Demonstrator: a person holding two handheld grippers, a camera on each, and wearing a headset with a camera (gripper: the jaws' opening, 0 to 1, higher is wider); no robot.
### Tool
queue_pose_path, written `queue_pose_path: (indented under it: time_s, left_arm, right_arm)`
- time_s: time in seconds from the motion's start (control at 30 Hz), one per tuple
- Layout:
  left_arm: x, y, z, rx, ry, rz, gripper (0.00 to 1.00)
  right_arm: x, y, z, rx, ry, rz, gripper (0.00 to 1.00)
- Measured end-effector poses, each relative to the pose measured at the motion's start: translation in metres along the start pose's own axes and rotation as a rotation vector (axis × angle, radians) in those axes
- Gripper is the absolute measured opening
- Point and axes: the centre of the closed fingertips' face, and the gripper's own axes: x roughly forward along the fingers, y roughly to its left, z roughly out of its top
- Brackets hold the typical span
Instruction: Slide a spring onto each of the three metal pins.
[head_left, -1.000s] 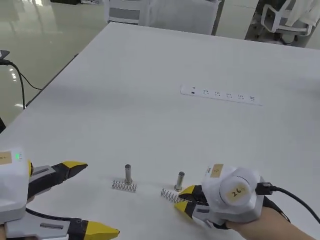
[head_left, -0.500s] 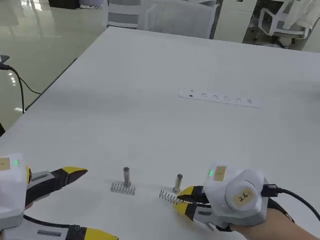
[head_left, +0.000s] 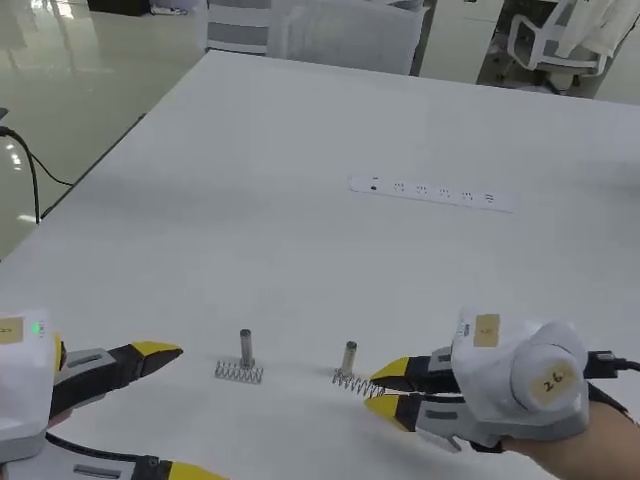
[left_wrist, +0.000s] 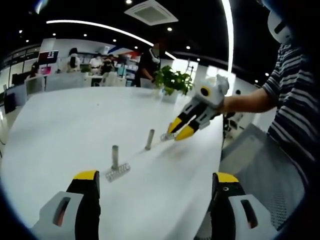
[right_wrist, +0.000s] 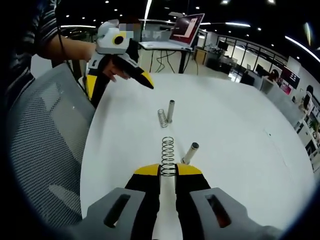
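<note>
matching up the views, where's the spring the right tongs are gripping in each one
Head view: thin silver coil spring sticks out left of the right tongs, bottom centre.
Left gripper view: spring mid-frame, at those tongs' yellow tips.
Right gripper view: spring lower centre, between its tongs.
Shared landmark: short grey metal pin beside it.

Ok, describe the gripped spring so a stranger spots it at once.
Near the front of the white table stand two pins. By the right pin, this spring is pinched in the right gripper; the other spring lies loose at the left pin.
</note>
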Motion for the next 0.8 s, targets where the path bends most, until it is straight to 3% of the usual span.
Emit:
queue_pose_path:
  time_s: [0.13, 0.37, 0.8]
  left_arm:
    - [0.005, -0.007, 0.008, -0.031, -0.037, -0.043, 0.88]
    - [0.015, -0.018, 0.007, -0.008, -0.011, -0.099, 0.82]
    - [0.045, -0.034, 0.016, 0.045, -0.006, -0.204, 0.71]
  right_arm:
    - [-0.009, 0.001, 0.001, -0.033, 0.001, 0.009, 0.08]
    - [-0.019, 0.005, 0.001, -0.074, 0.013, 0.022, 0.08]
    - [-0.025, 0.018, 0.0, -0.152, 0.024, 0.05, 0.08]
